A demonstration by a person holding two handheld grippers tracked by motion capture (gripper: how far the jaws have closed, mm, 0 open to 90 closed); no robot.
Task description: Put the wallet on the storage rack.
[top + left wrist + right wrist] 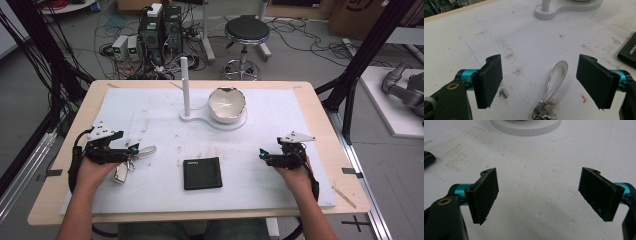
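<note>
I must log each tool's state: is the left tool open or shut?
Open. The left tool has its jaws wide apart, with the metal loop lying between them, untouched.

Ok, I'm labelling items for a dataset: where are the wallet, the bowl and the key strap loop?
wallet (202,173), high view, middle of its black cover.
bowl (226,102), high view, white inner wall.
key strap loop (560,69), left gripper view, upper curve of the loop.

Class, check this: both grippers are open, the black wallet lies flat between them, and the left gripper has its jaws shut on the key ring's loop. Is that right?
Not quite. The left gripper is open too: in the left gripper view its jaws stand wide apart, with the key ring's loop lying untouched on the table between them. The right gripper is open, and the black wallet lies flat between the two.
</note>
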